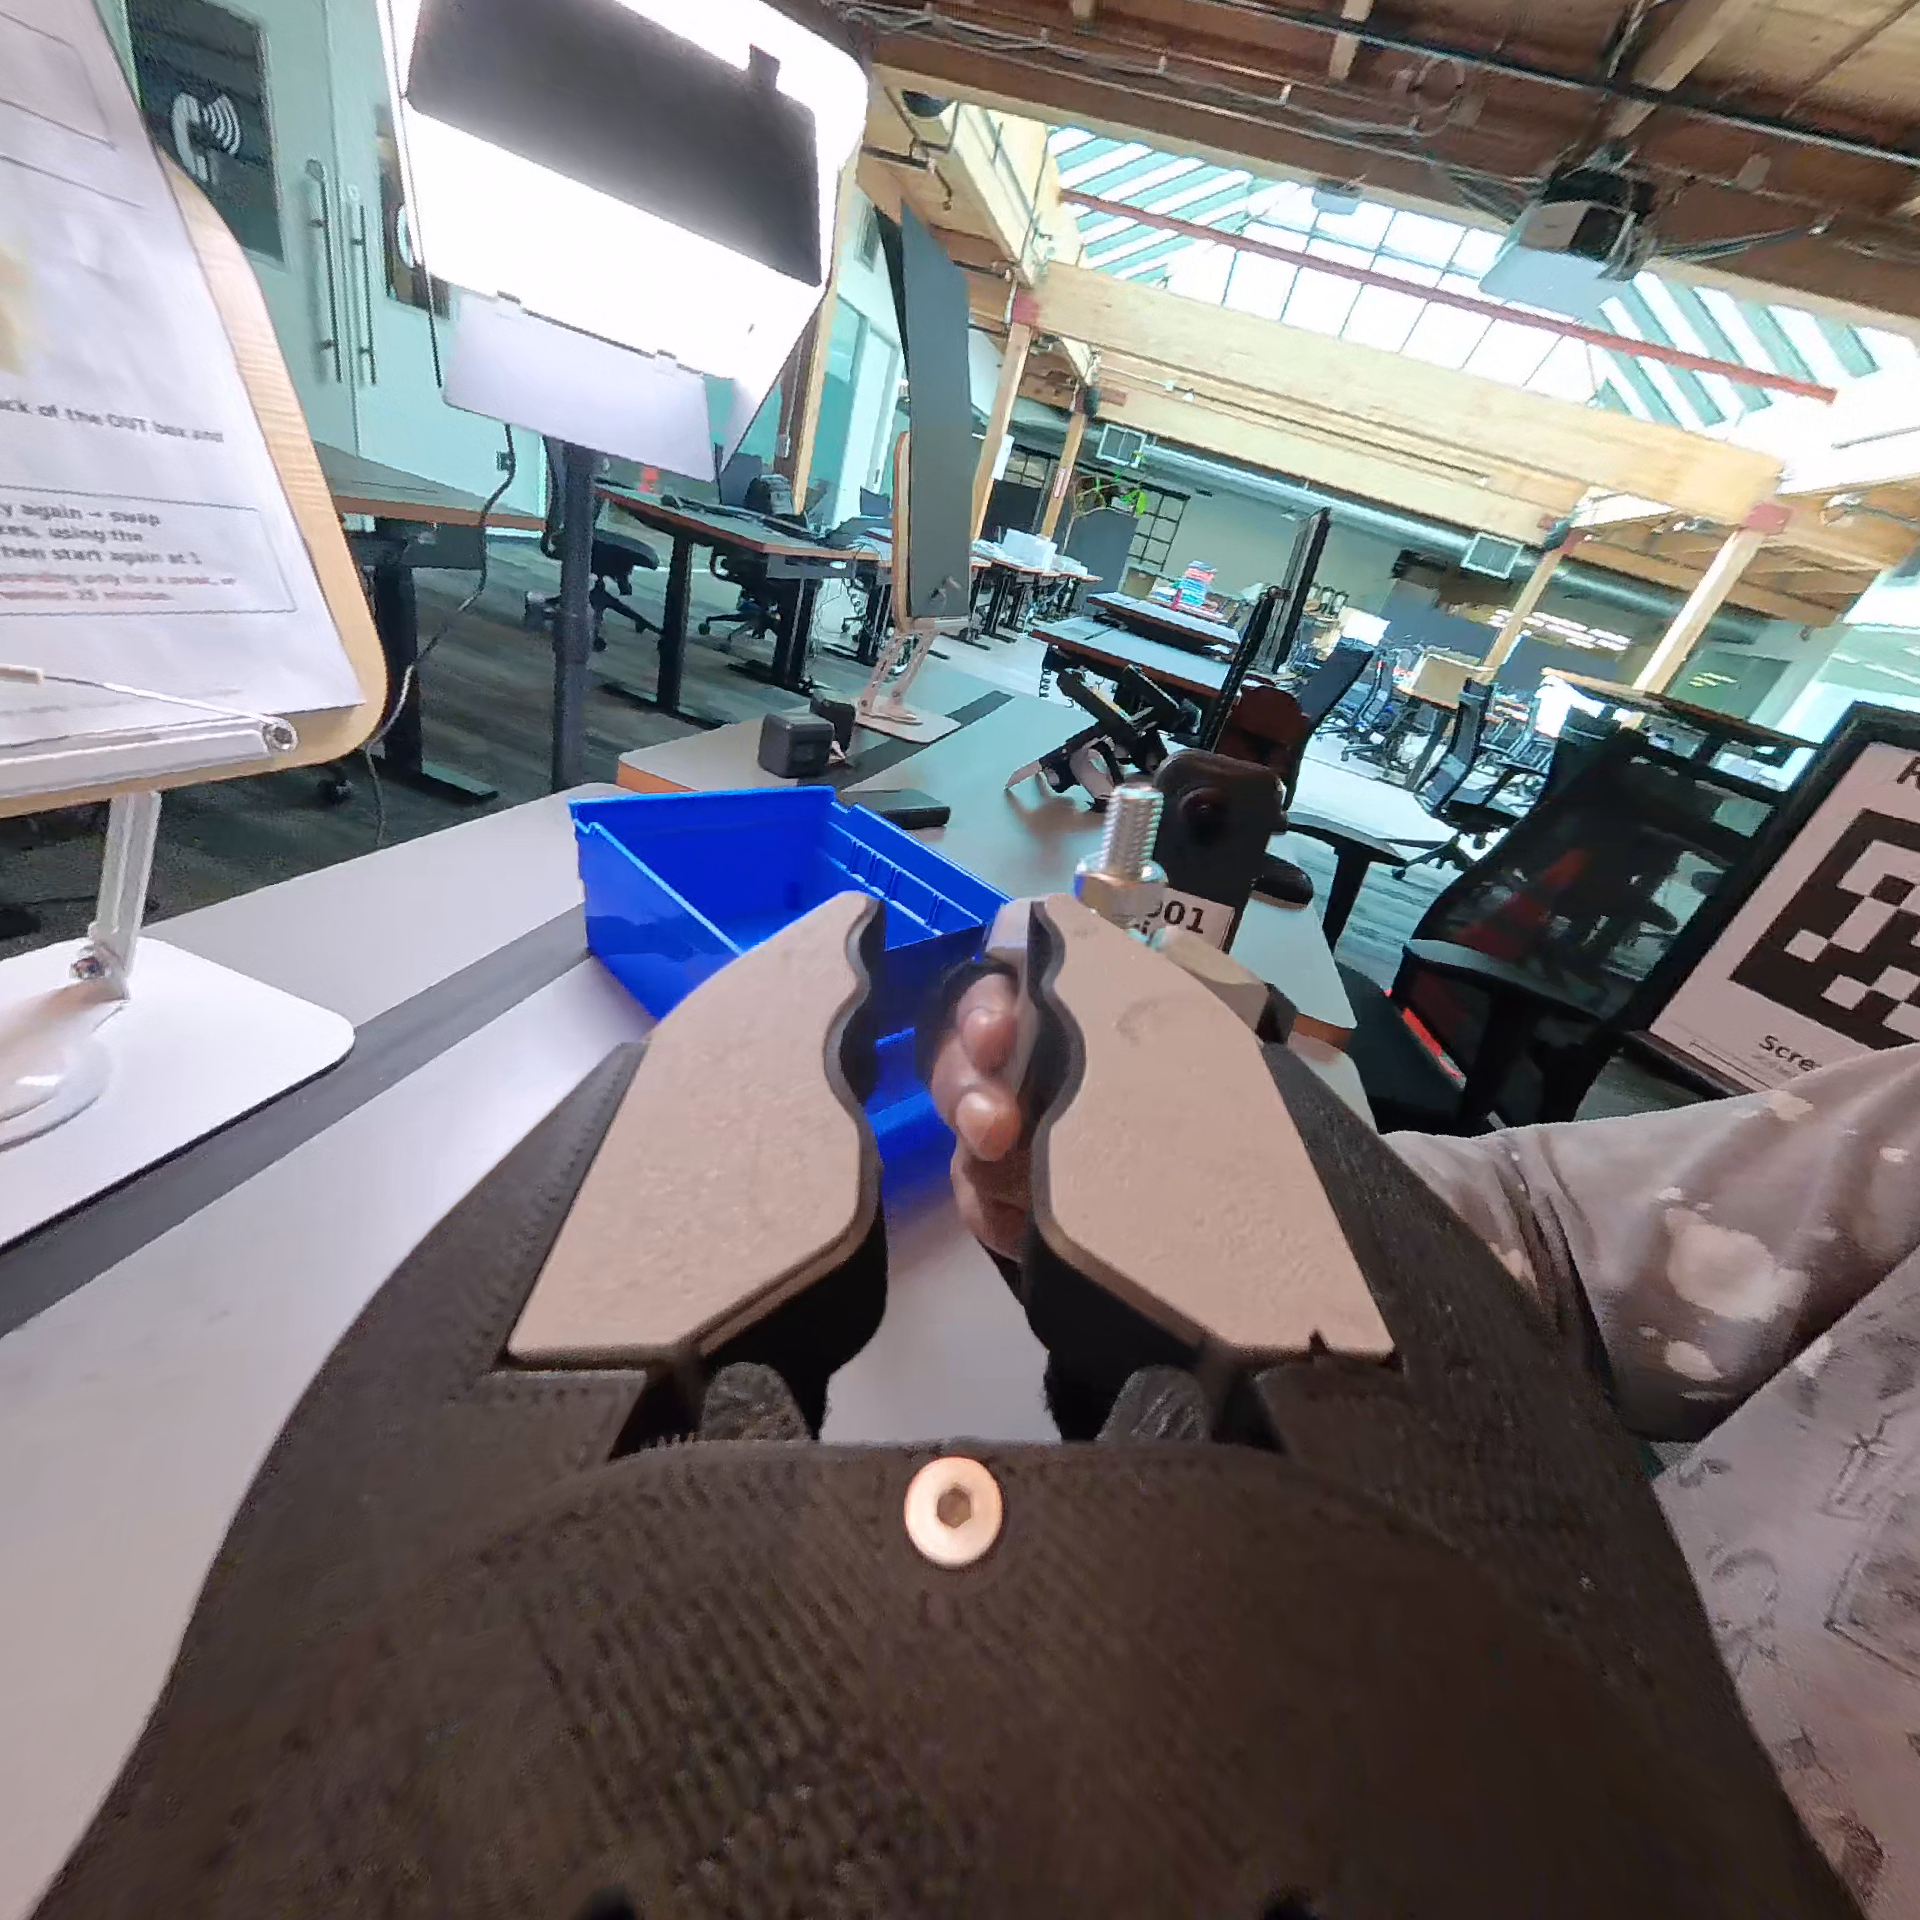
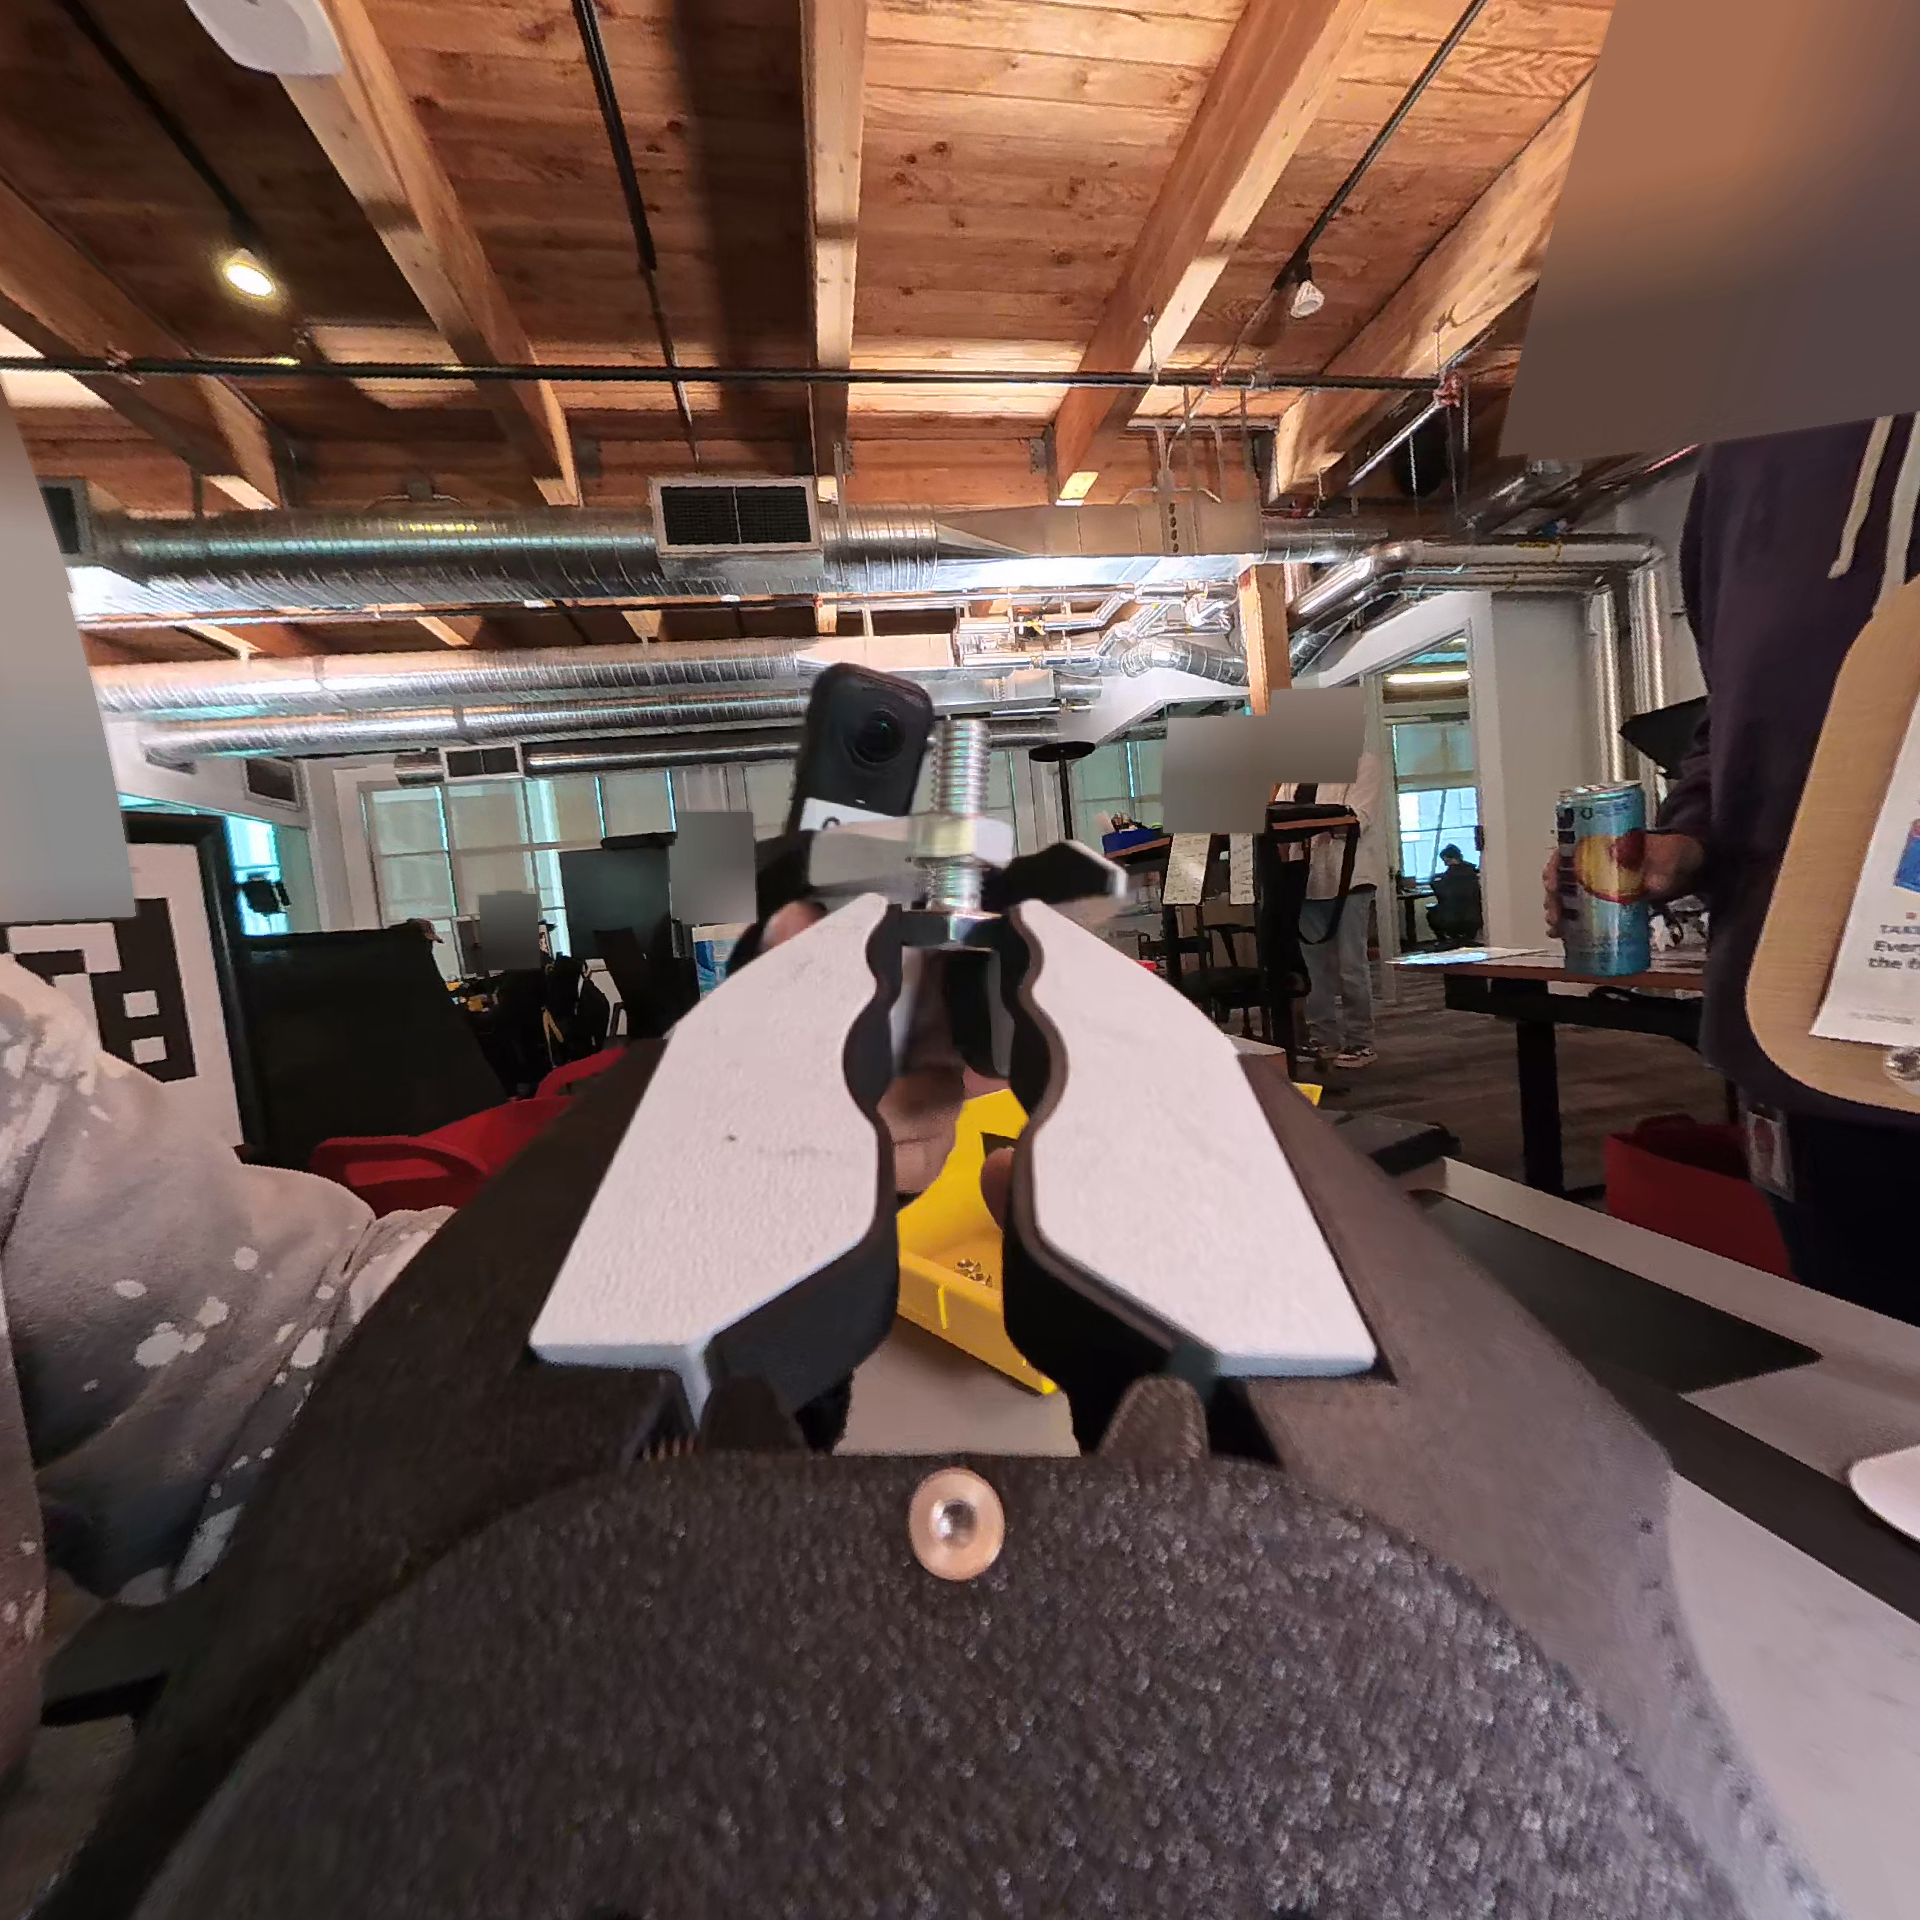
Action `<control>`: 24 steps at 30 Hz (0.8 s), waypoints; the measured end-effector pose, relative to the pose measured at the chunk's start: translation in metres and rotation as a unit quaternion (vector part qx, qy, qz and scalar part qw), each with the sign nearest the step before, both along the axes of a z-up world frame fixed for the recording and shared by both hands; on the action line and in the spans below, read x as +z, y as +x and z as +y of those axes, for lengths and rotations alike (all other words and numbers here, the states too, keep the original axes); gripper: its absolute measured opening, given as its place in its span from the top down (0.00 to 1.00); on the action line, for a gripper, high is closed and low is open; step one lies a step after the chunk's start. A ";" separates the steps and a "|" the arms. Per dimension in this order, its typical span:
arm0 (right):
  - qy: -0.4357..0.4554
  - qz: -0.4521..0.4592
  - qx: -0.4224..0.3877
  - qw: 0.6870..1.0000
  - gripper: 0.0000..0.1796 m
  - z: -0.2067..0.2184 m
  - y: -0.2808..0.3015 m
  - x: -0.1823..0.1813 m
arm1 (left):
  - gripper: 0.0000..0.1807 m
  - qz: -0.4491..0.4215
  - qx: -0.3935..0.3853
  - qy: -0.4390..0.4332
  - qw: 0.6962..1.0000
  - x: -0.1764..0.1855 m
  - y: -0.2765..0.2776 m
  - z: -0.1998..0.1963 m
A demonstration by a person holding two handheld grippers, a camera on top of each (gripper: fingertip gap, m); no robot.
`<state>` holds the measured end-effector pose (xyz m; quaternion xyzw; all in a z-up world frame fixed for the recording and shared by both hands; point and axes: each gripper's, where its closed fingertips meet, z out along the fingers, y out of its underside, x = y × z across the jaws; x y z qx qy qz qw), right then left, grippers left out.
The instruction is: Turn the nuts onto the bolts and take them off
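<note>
My right gripper (image 2: 953,920) is shut on the head of a silver bolt (image 2: 961,769) and holds it upright above the table. A nut (image 2: 956,831) sits low on the thread, just above the head. The left gripper's fingers (image 2: 852,852) show on either side of the nut in this view. In the left wrist view my left gripper (image 1: 951,914) is open with nothing between its tips. The bolt (image 1: 1127,831) and nut (image 1: 1117,883) stand just past its right fingertip. A person's hand (image 1: 982,1070) on the right gripper shows through the gap.
A blue bin (image 1: 727,894) stands on the grey table beyond the left gripper. A yellow bin (image 2: 956,1226) holding small parts lies below the right gripper. A paper stand (image 1: 156,416) is at left, a coded sign (image 1: 1849,914) at right. A person holding a can (image 2: 1605,883) stands nearby. Both grippers' tips are close together, under 4 cm apart.
</note>
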<state>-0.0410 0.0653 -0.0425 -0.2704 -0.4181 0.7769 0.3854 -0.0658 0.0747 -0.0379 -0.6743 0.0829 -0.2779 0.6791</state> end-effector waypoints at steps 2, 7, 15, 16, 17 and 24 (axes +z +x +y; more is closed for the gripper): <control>-0.001 -0.006 -0.006 1.000 0.90 0.001 -0.003 -0.003 | 0.82 0.009 -0.014 0.006 1.000 0.001 0.007 -0.002; 0.006 -0.012 -0.009 1.000 0.90 -0.003 -0.005 -0.005 | 0.79 0.019 -0.040 -0.004 0.999 -0.004 0.022 -0.002; 0.002 -0.006 -0.002 1.000 0.90 -0.001 -0.003 -0.003 | 0.83 0.001 -0.018 0.004 1.000 0.001 0.005 -0.002; 0.002 -0.010 -0.005 1.000 0.90 -0.001 -0.004 -0.004 | 0.81 0.006 -0.030 0.007 1.000 0.001 0.011 -0.004; 0.003 -0.012 -0.006 1.000 0.90 -0.001 -0.005 -0.005 | 0.80 0.006 -0.042 0.005 0.999 0.001 0.017 -0.004; 0.010 -0.006 0.001 1.000 0.90 -0.004 -0.002 -0.003 | 0.87 0.017 0.013 -0.008 1.000 -0.008 -0.005 0.003</control>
